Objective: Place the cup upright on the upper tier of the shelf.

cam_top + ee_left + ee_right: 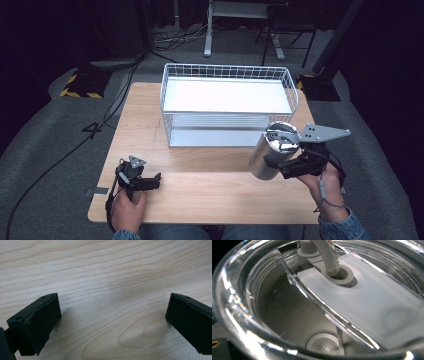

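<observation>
Right gripper (pixel 280 162) clamped on steel tumbler (pixel 267 152), tilted above table (pixel 200 185).

Recording lab or studio, dark curtained surround, grey carpet (pixel 45 130), cables (pixel 75 145) trailing across it, hazard-taped stand bases (pixel 80 85), desk legs (pixel 207 35) behind, lone wooden table (pixel 210 185) under overhead camera

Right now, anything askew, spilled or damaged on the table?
Nothing spilled or damaged. The steel tumbler is tilted off the table in the right tool, clear lid on. That tilt comes from the grip. The wire basket sits square, and the left tool rests open.
</observation>
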